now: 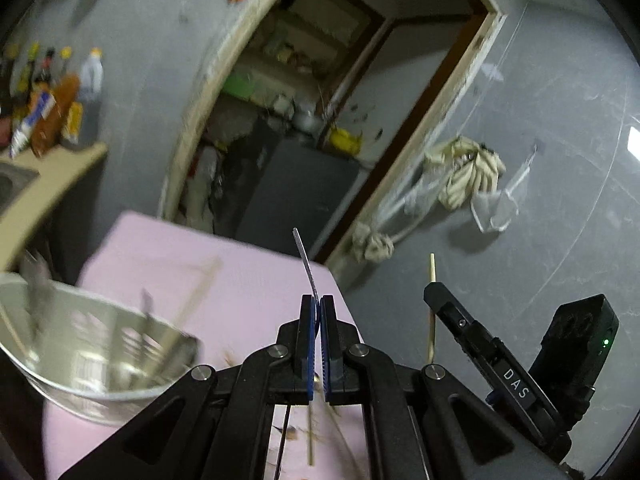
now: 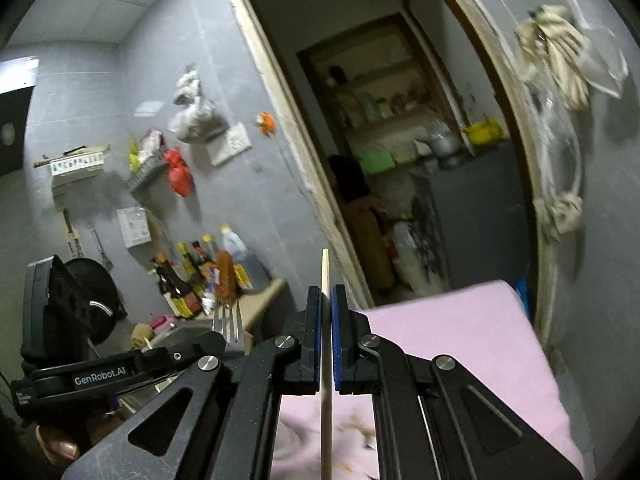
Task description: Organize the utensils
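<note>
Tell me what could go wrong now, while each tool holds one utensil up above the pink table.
1. The left tool pinches the thin metal fork only by its narrow handle edge, so it may pivot or slip out.
2. The right tool grips the long pale wooden chopstick near its middle; the long free end could swing into the left tool close beside it.
3. The shiny steel bowl sits at the edge of the pink table and a careless drop could tip it.
</note>
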Motion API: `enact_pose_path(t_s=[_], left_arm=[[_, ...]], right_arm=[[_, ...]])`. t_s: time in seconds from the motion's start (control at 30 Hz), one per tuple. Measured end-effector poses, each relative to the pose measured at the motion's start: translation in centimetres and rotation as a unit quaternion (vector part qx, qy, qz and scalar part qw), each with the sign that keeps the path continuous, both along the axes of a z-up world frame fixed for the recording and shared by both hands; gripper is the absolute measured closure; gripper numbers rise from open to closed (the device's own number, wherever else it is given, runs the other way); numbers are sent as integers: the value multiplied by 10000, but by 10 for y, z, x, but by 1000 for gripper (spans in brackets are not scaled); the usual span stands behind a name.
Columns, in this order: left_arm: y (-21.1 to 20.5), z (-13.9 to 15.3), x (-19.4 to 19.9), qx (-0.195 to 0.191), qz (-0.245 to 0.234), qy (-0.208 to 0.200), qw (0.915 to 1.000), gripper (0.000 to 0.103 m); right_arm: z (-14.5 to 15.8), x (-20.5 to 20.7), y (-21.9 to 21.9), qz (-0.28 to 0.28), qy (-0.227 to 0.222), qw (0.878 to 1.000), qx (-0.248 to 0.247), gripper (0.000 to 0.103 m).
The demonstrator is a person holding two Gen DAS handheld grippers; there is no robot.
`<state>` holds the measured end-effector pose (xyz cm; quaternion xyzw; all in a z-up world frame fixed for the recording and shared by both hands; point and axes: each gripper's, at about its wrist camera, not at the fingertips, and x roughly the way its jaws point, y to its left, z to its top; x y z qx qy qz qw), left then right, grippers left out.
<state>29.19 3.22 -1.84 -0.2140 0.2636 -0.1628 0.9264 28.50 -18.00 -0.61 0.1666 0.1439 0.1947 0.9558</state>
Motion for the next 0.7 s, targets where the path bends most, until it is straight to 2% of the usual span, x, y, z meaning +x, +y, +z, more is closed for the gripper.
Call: enact_pose_path(t_s=[0.17,0.23,0.4,0.53,0.7], left_arm=[[42,28,-10,135,288,-281,9991,100],[60,35,-15,152,397,-364,9984,100],[110,48,-14,41,740,-528,9958,100],[150,40,-12,-319,1109,-602,9915,100],[181,18,-2,-646,1520,-594,9845,100]], right_arm=[[25,3,39,207,-296,9992,185,99],[34,9,56,340,-421,9977,416,99],[35,25,89,413,-610,9940,808,99],[22,38,110,182,-652,9927,997,99],[-2,50,128,-358,-422,9921,1127,99]])
